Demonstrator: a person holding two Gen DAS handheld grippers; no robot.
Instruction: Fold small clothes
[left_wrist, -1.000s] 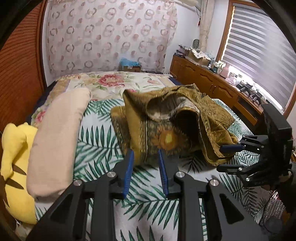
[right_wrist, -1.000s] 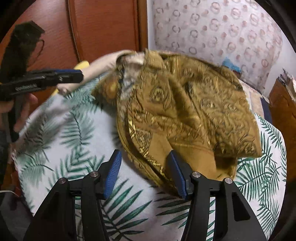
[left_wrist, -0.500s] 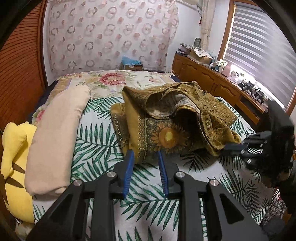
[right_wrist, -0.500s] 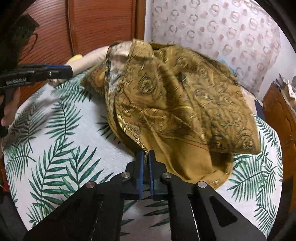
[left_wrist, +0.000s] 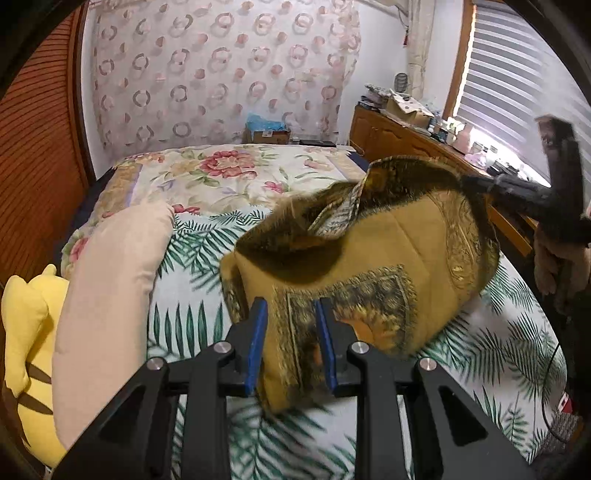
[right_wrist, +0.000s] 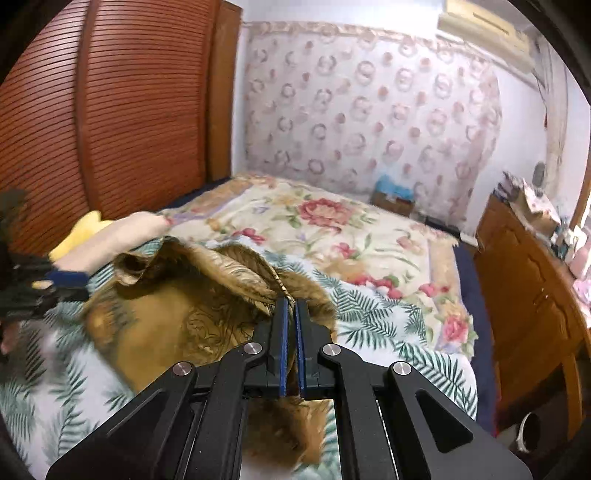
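The right gripper (right_wrist: 291, 306) is pinching a hem of the mustard patterned garment (left_wrist: 369, 266) between blue pads that are pressed nearly together, and is holding that edge lifted above the bed so the cloth is draping down from it. The left gripper (left_wrist: 290, 314) is standing part-open with the garment's near lower edge lying between its pads; whether they are pressing the cloth I cannot tell. The garment is bunching in the middle of the palm-leaf sheet (left_wrist: 192, 317), its far corner touching nothing. To the left a pink pillow (left_wrist: 107, 295) and a yellow plush toy (left_wrist: 26, 325) are crowding the sheet's side; bare sheet is lying in front, and a floral quilt (right_wrist: 332, 229) is spreading beyond.
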